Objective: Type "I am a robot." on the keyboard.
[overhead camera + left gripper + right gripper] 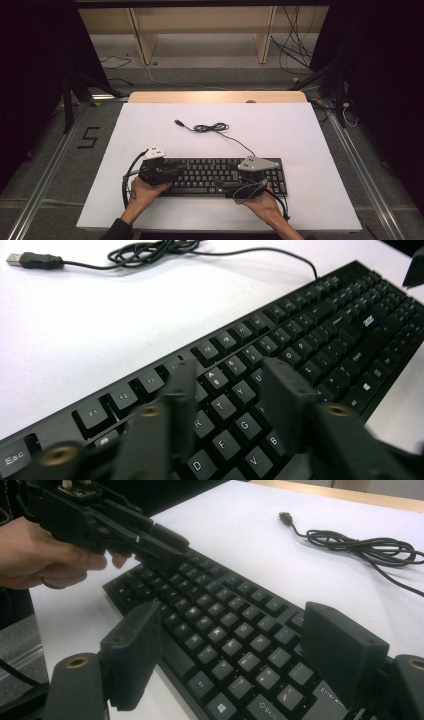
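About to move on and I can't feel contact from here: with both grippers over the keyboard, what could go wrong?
1. The left gripper hangs open just above the letter keys of the keyboard; lowering it could press or snag several keys.
2. The right gripper is open over the Enter side, so a lift by one end might tilt the board.
3. The cable lies coiled behind with its USB plug loose; sliding the keyboard may drag it.

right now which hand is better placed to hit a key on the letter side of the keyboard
Left, probably. The left gripper hangs over the letter keys of the keyboard, its jaws partly apart with nothing between them. The right gripper sits over the Enter and Shift end, jaws wide open.
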### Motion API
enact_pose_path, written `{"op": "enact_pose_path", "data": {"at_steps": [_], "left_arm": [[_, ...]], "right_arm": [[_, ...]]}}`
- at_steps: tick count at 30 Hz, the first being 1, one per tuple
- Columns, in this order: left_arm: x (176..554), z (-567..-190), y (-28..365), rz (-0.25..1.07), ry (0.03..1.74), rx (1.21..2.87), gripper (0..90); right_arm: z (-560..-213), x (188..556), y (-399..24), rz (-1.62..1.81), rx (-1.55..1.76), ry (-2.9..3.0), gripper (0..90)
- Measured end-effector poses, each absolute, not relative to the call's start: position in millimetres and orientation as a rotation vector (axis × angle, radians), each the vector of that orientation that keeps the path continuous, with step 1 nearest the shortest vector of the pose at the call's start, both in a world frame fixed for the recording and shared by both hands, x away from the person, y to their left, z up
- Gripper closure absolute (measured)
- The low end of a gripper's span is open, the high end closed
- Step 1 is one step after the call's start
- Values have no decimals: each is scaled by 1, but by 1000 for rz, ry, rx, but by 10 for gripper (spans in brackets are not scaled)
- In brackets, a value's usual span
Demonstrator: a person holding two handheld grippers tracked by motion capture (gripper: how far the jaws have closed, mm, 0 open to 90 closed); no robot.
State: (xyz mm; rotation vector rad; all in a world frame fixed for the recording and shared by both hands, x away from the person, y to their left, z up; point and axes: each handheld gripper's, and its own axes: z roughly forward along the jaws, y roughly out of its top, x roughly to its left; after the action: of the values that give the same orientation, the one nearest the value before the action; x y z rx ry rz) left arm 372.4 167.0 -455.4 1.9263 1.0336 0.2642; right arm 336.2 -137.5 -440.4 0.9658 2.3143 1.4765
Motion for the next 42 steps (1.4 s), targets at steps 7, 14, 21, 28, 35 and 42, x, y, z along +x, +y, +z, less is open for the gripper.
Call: {"op": "enact_pose_path", "data": {"at_steps": [7, 14, 21, 28, 35, 42], "left_arm": [[366, -451, 175, 272, 1021, 1880, 414], [358, -447, 181, 286, 1006, 1834, 347], [348, -445, 188, 299, 993, 1785, 296], [340, -446, 194, 315, 975, 1756, 271], [334, -446, 202, 321, 969, 1728, 265], [329, -448, 207, 331, 969, 1722, 258]], "right_arm": [[-441, 337, -137, 1479, 973, 2322, 263], [-442, 338, -137, 1481, 981, 2336, 310], [-443, 342, -138, 1467, 1015, 2364, 474], [-448, 347, -134, 1412, 1021, 2437, 735], [-452, 350, -125, 1373, 1000, 2480, 900], [-459, 353, -116, 1322, 975, 2519, 900]]}}
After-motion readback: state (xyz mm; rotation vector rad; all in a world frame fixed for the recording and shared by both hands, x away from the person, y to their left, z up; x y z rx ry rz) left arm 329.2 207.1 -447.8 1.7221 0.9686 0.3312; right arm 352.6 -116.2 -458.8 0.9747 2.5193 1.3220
